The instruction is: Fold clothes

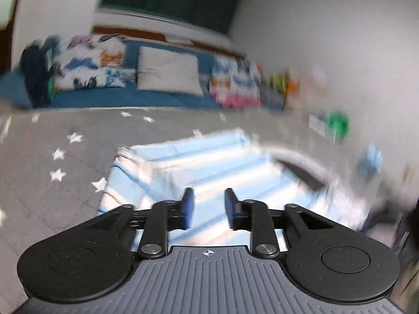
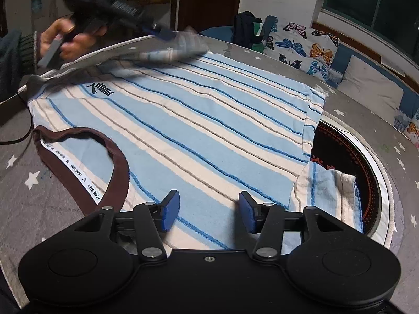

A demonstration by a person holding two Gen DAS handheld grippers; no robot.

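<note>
Striped shirt (image 2: 199, 120) lies flat on the starred bench (image 2: 23, 188); right hand-held gripper (image 2: 209, 210) spread above it; left hand-held gripper (image 1: 209, 206) spread, pinching nothing.

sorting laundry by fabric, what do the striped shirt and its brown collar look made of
Striped shirt: soft knit, probably cotton, matte; the blue lines look raised and fuzzy like terry. Brown collar: looks like a smoother knit band with printed white tape sewn inside. Fibre content cannot be confirmed by sight.
</note>
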